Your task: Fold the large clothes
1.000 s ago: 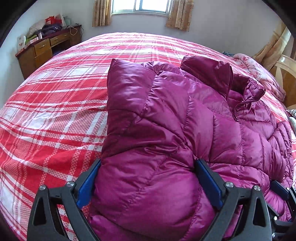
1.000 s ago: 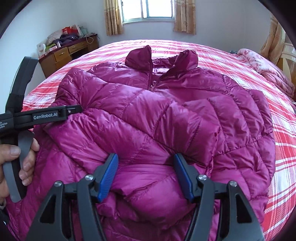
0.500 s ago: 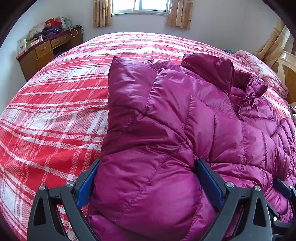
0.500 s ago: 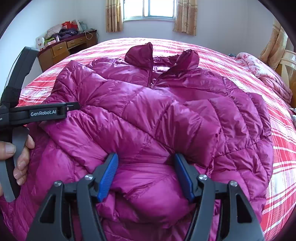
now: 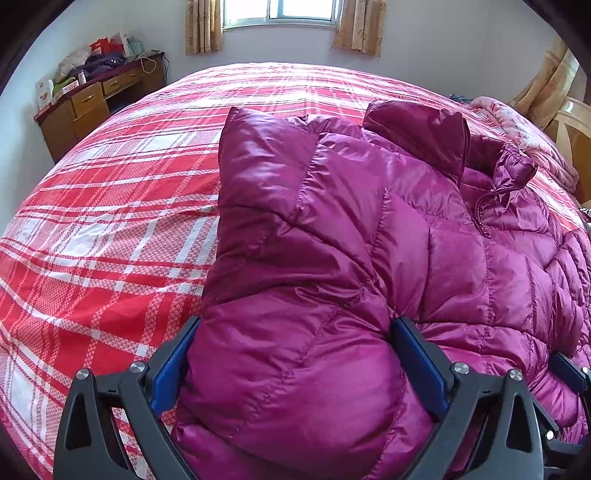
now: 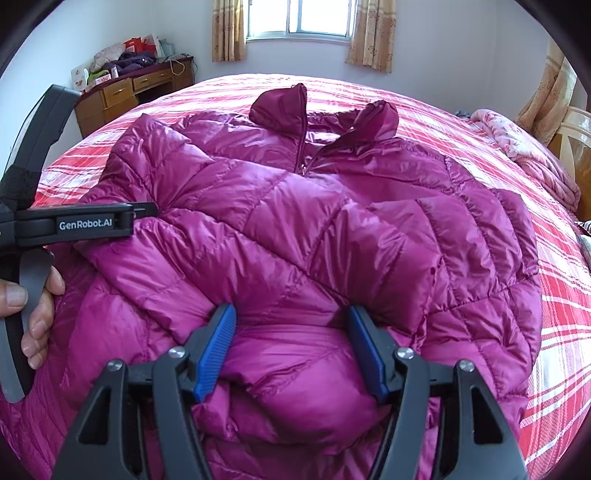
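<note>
1. A big puffy purple jacket (image 6: 295, 229) is seen spread on a bed with a red and white checked cover (image 5: 110, 229). In the right wrist view it fills the middle of the frame, with its collar (image 6: 295, 107) at the upper middle.

2. In the left wrist view the jacket (image 5: 332, 258) is seen in the middle and right of the frame, and the checked cover is seen on the left.

3. The left gripper (image 5: 295, 369) is seen at the bottom middle of its own view. A thick fold of the jacket is squeezed between its blue pads (image 5: 171, 369), so the jacket is being grasped.

4. The right gripper (image 6: 291, 350) is seen at the bottom middle of its own view. A puffy bunch of the jacket is pinched between its blue pads (image 6: 216, 349), so the jacket is grasped here too.

5. In the right wrist view the left gripper (image 6: 85, 223) is seen at the left edge, with white letters on its side. It is held by a hand (image 6: 29, 314) at the lower left.

6. A wooden desk (image 6: 136, 88) with things piled on it is seen at the upper left.

7. A window (image 6: 299, 18) with curtains is seen at the top middle.

8. A pink blanket (image 6: 524, 147) is seen at the right side of the bed.
</note>
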### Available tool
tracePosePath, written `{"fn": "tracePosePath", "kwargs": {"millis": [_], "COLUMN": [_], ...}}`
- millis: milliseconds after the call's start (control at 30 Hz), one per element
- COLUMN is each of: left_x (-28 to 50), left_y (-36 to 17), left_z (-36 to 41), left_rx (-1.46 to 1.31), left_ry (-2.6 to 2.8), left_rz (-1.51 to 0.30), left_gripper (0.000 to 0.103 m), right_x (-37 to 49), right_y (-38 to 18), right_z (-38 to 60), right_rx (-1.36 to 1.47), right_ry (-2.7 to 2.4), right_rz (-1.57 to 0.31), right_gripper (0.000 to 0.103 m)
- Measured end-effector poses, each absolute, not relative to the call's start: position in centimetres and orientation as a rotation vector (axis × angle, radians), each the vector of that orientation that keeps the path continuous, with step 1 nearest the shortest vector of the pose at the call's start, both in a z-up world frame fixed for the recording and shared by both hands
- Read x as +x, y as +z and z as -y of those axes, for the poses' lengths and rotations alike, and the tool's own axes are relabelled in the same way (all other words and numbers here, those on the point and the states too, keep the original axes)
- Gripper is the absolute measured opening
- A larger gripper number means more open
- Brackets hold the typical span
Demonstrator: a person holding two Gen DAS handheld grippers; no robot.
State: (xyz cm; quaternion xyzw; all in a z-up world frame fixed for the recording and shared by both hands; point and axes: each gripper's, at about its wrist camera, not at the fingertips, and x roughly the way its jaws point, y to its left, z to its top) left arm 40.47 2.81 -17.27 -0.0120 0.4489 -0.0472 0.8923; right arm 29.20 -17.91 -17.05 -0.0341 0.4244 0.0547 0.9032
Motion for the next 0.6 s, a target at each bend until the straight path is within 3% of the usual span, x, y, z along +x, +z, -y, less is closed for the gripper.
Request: {"fn": "tracePosePath", "kwargs": {"millis": [600], "left_x": [39.1], "left_y": [-15.1], "left_z": [-4.3], "left_rx": [-0.005], "left_ry": [-0.119], "left_rz": [-0.906], "left_gripper": [0.100], "right_x": [29.0], "right_y": [-16.8], "right_z": [18.0], "right_rx": [-0.070], "right_ry": [0.118], "right_rz": [-0.872], "right_gripper": [0.068]}}
